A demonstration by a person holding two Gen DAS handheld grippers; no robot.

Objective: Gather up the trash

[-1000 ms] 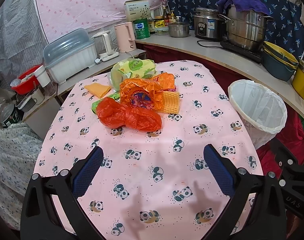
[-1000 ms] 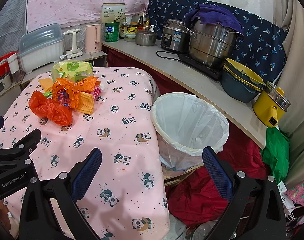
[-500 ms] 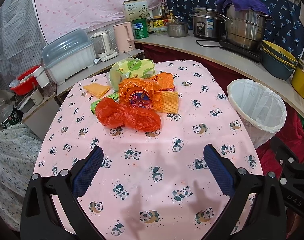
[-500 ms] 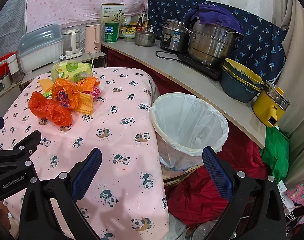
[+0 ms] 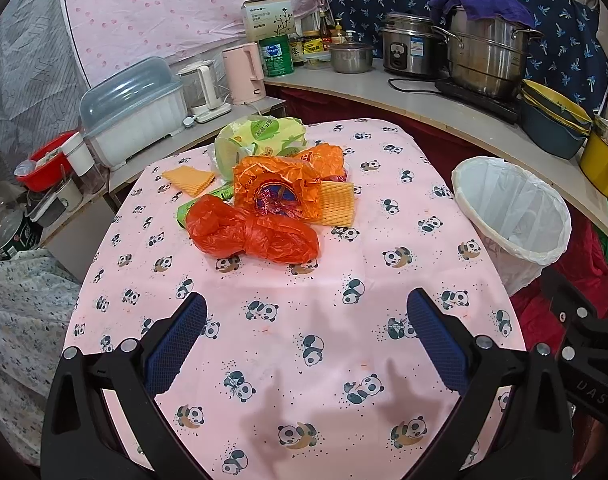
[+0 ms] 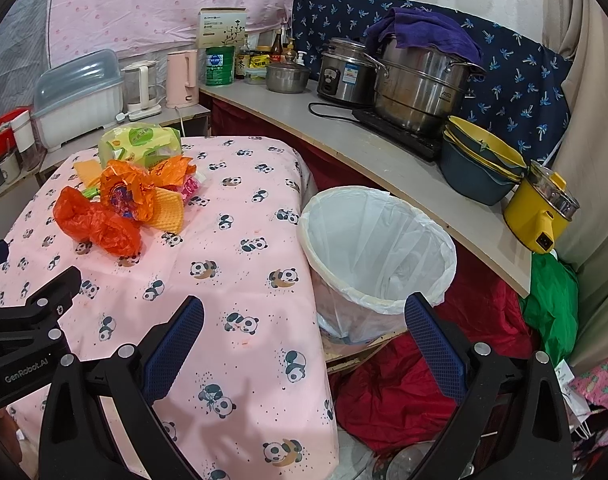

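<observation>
Here the desk (image 5: 324, 320) wears a pink panda cloth, and all the trash sits in one cluster at its far side. Nearest lies a red plastic bag (image 5: 252, 234), knotted and crumpled; just behind it, touching, is an orange plastic bag (image 5: 276, 190) with a printed centre. Two yellow waffle-textured pads lie flat, one (image 5: 338, 204) at the right of the orange bag and one (image 5: 189, 179) at the far left. A green-and-yellow packet (image 5: 260, 136) stands at the far edge, and a small green wrapper (image 5: 202, 202) peeks out beside the red bag. Nothing lies between the cluster and the near edge.

To the right of the desk stands one bin (image 6: 378, 248) lined with a white bag, its mouth tilted toward the desk. Beyond it a curved counter (image 6: 344, 136) carries steel pots, bowls and kettles.

The left gripper (image 5: 306, 338) hovers above the near cloth, fingers (image 5: 176, 344) spread wide and holding nothing. The right gripper (image 6: 304, 340) hangs over the desk's right edge and the bin, fingers likewise spread and empty.
</observation>
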